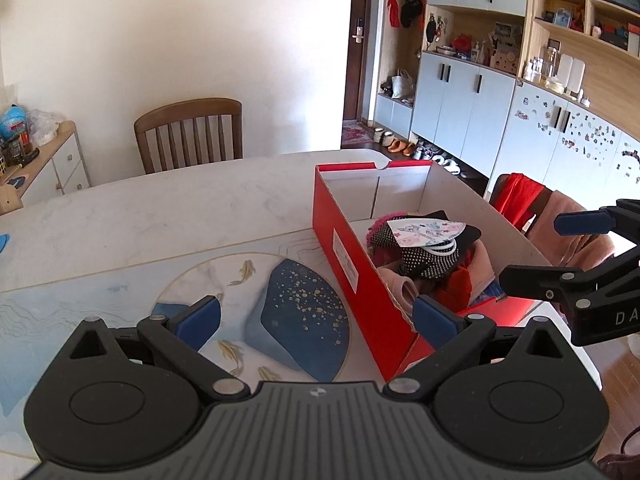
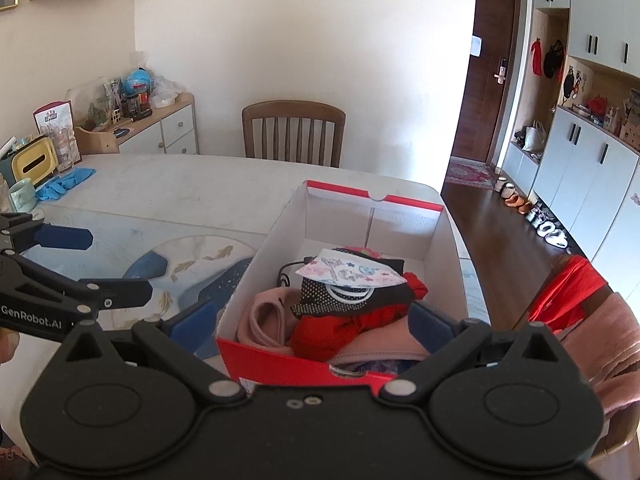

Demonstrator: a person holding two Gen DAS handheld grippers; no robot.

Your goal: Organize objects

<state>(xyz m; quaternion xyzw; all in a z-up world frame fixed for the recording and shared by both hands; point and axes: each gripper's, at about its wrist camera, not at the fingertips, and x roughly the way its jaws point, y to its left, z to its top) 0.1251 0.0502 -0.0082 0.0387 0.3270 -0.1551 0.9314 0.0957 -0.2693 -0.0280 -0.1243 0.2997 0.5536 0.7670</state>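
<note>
The counter (image 2: pixel 168 184) is a big pale marble-look top with a blue fish-print mat (image 1: pixel 280 320) on its near side. On it sits the red shoebox (image 1: pixel 352 248), lid off, long axis running from near to far, with the thumb-notch end pointing toward the far edge of the counter. The near half of the box is stuffed with soft stuff: pink and red clothes (image 2: pixel 352 328), a black dotted piece, and on top a printed kids' face mask (image 2: pixel 352 272) lying flat, its long axis going left to right across the box. The far half of the box looks bare.

Both claws are spread wide and carry nothing. The left claw (image 1: pixel 316 316) hangs over the mat just left of the box's near corner; the right claw (image 2: pixel 312 320) hovers over the near end of the box, straddling the pile.

Looks like everything's already in, so the job is probably tidying or pushing the pile down. To do that well, they should come straight down on the heap, spread things toward the bare far half, and brace the box wall with the left claw so it doesn't slide on the mat.
</note>
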